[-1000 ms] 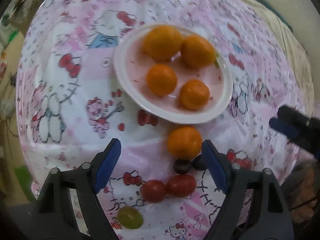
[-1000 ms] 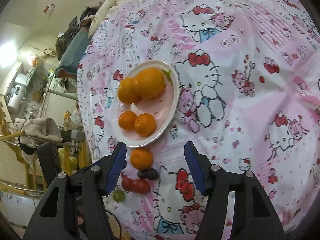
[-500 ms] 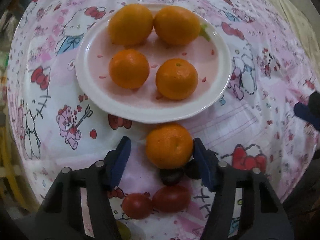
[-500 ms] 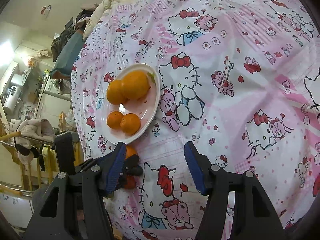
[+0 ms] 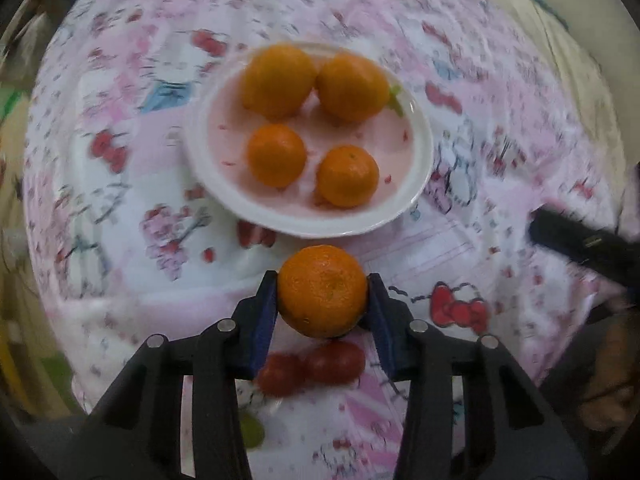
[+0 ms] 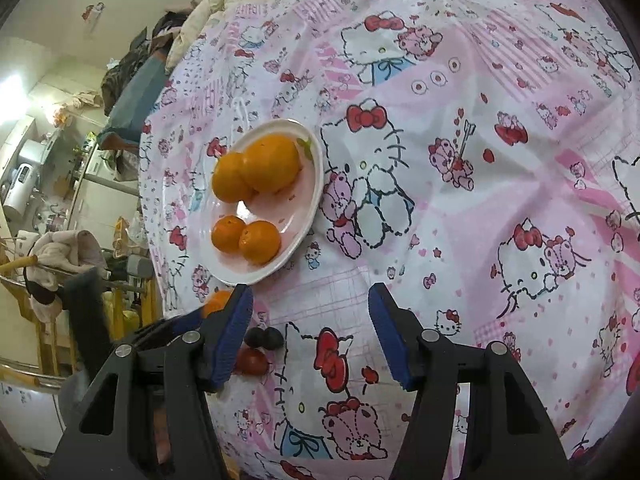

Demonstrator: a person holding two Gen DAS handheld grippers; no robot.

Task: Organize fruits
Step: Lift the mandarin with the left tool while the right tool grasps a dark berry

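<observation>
tangerine: held between the two blue fingers of the left gripper, just in front of the plate rim; in the right wrist view only a sliver of it shows behind the right gripper's left finger
left gripper: fingers closed on the tangerine, pads touching both sides; whether it is off the cloth, cannot tell
plate: white rim, pinkish inside, sits on the desk beyond the held tangerine
fruit on plate: four oranges; two larger ones at the back, touching; two smaller ones in front, apart
cherry tomatoes: two red ones, touching each other, on the cloth beneath the held tangerine, near side
dark grapes: two dark ones side by side, seen from the right wrist view beside a red tomato
green grape: on the cloth near the left gripper's body, blurred
right gripper: fingers wide apart, gripping nothing, over the cloth on the near side of the plate; seen as a dark shape at the right edge of the left wrist view
tablecloth: pink and white cartoon cat print, covers the desk
background: cluttered room at left of the right wrist view, blurred
</observation>
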